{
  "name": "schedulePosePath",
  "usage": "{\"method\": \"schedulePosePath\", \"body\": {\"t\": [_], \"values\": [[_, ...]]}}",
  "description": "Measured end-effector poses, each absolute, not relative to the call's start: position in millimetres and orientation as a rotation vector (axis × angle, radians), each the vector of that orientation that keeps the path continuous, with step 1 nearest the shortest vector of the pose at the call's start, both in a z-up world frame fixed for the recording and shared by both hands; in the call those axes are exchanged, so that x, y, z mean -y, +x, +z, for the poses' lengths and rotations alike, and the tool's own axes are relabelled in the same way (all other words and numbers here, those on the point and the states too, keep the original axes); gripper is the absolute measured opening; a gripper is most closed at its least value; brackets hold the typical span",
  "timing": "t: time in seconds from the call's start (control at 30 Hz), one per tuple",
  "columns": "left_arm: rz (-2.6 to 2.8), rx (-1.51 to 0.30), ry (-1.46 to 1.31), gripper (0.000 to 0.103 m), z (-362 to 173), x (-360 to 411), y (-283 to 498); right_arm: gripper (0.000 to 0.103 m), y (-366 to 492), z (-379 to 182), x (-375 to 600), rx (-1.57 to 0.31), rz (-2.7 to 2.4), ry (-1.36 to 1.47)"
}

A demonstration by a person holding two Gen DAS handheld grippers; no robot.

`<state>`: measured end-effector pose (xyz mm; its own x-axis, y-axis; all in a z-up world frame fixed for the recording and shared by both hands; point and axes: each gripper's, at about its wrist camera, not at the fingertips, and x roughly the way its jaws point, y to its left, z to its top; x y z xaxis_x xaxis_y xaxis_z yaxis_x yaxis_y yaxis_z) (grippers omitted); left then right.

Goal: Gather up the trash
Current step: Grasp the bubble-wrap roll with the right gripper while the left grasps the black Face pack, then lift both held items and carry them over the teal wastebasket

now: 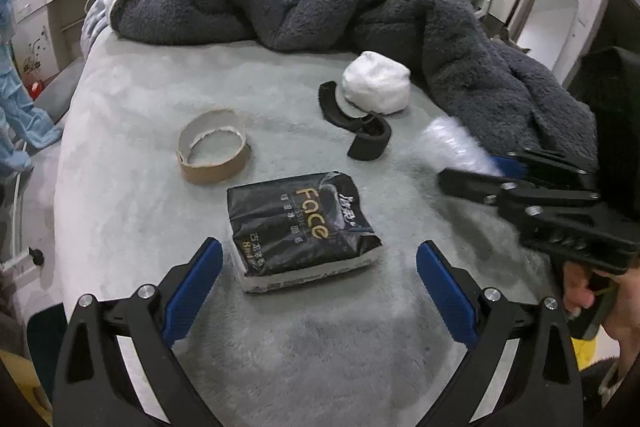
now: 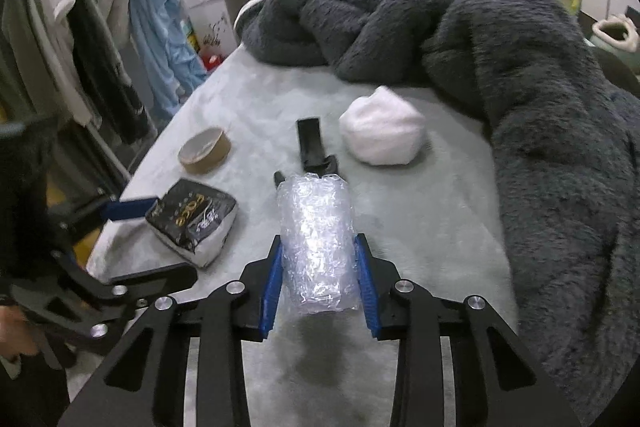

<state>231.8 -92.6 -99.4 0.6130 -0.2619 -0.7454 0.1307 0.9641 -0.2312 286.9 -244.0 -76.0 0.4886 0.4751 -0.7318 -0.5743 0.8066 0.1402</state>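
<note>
Right wrist view: right hand-held gripper (image 2: 320, 263) clamps one bubble-wrap roll (image 2: 316, 239); left hand-held gripper (image 1: 319, 267) gapes empty.

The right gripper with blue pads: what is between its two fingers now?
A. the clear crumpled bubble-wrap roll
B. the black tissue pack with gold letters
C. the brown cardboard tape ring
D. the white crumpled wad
A: in the right wrist view the right gripper has both blue pads pressed on the clear crumpled bubble-wrap roll.
</note>
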Motion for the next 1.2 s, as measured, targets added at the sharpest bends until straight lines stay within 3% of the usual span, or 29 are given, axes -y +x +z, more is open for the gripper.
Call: {"method": "schedulePosePath", "body": {"t": [0.4, 0.77, 1.2], "values": [[-0.14, -0.879, -0.136, 0.097, -109, 98, 244, 0.035, 267, -65, 248, -0.817, 0.683, -0.097], [-0.129, -0.877, -0.116, 0.078, -110, 94, 245, 0.035, 253, -55, 236, -0.804, 0.707, -0.109], [-0.183, -0.829, -0.114, 0.077, -91, 77, 214, 0.035, 243, -48, 215, -0.828, 0.686, -0.053]]}}
